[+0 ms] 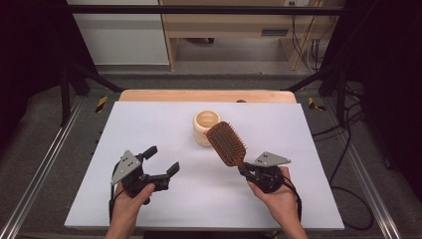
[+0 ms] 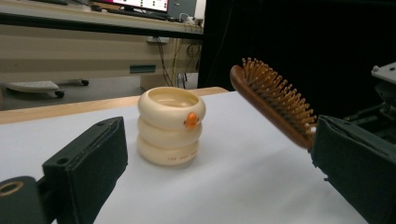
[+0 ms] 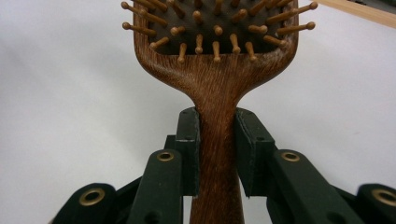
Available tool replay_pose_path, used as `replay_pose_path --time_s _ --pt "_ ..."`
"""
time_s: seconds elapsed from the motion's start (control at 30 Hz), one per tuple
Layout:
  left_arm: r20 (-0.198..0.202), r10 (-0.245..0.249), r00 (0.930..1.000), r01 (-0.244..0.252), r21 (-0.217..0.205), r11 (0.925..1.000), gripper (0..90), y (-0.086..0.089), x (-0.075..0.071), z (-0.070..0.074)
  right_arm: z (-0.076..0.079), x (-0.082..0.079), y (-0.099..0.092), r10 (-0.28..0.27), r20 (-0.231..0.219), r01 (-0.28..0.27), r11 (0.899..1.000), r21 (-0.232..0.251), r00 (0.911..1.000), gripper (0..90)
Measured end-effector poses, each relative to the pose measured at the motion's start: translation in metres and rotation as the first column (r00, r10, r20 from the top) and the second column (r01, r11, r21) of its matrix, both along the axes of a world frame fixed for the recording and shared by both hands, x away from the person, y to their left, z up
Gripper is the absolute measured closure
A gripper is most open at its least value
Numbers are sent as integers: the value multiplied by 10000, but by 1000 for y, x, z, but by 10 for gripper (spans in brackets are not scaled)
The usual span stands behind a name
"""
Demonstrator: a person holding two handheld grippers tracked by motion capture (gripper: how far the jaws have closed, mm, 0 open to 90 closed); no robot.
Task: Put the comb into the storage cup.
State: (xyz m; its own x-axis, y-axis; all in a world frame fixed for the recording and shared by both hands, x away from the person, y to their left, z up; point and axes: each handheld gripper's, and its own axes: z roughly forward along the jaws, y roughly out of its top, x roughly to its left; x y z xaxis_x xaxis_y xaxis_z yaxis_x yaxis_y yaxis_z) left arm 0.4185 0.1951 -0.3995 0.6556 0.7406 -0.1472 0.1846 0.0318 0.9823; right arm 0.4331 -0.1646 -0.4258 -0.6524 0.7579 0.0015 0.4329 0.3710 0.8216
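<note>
Holding the wooden hairbrush (image 1: 226,143) by its handle, your right gripper (image 1: 245,170) is sitting in the lower right of the high view, and its two black jaws are pressing on both sides of the handle, as the right gripper view is showing clearly. The brush head is pointing up and left in the high view, bristles facing up, and it is overlapping the right side of the cream ringed cup (image 1: 205,127) near the middle of the white table (image 1: 149,124); I cannot tell if they are touching. In the left gripper view the hairbrush (image 2: 275,102) is hanging in the air at the upper right, beside the cup (image 2: 170,126), which is standing upright on the table. Your left gripper (image 1: 161,164) is sitting in the lower left of the high view with its jaws wide apart and nothing between them.
</note>
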Motion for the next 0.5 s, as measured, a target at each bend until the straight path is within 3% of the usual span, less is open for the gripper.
replay_pose_path --time_s 0.17,0.27,0.5 --pt "-88 -399 9992 400 131 9991 37 -26 19 11 1 0 3 -13 172 11 9999 133 9999 728" --pt "-247 -521 9983 521 -2 9986 38 -40 29 13 1 0 3 38 236 -43 9997 233 9997 729" --pt "-927 -744 9929 680 -704 9952 39 -63 46 12 2 -1 2 -18 402 3 9993 385 9992 728"
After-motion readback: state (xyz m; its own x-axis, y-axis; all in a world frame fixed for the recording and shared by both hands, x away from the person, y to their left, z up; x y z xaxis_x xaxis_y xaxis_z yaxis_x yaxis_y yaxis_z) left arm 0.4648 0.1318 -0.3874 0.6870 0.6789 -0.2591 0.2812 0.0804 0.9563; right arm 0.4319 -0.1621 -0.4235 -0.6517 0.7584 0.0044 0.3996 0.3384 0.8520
